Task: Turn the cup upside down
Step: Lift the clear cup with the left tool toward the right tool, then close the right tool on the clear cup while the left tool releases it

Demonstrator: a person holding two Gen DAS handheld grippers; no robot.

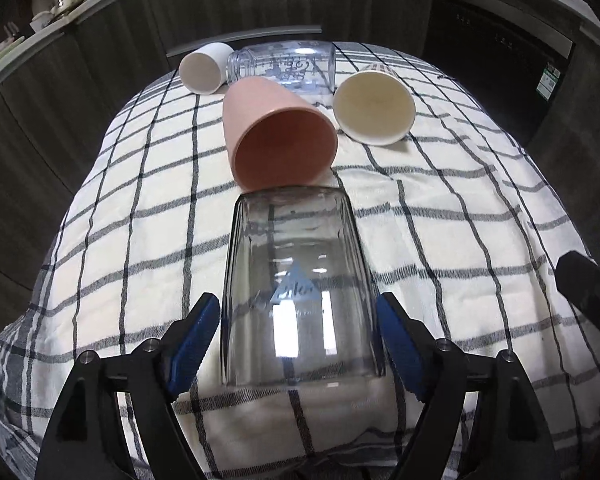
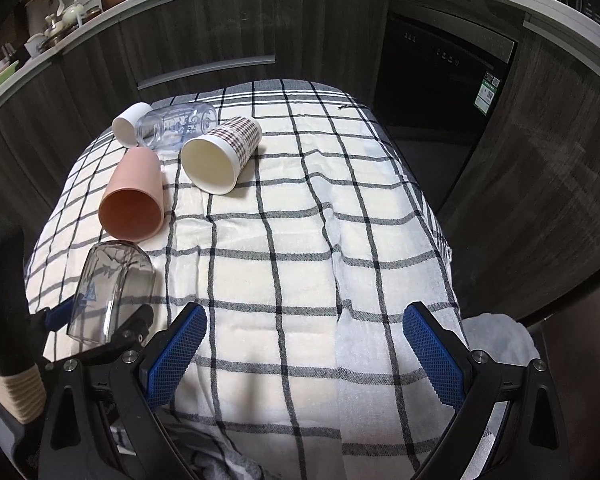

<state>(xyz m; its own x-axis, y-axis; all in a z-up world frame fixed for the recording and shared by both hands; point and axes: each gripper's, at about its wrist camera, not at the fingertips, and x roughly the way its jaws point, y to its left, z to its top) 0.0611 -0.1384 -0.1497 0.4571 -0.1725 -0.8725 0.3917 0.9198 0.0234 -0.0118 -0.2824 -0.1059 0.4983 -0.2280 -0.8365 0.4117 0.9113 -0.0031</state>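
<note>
A clear glass cup [image 1: 296,280] stands upside down on the checked cloth [image 1: 440,208], mouth on the cloth. My left gripper [image 1: 298,320] straddles its lower half; the blue pads [image 1: 196,336] stand just off the glass on both sides, so it looks open. In the right wrist view the glass [image 2: 108,292] is at the lower left with the left gripper [image 2: 96,324] around it. My right gripper [image 2: 304,344] is open and empty over the cloth near the front edge.
A pink cup [image 1: 276,136], a cream paper cup [image 1: 374,108], a clear plastic bottle [image 1: 284,66] and a white cup [image 1: 204,68] lie on their sides behind the glass. Dark cabinets [image 2: 220,28] surround the table. The cloth hangs over the table's edges.
</note>
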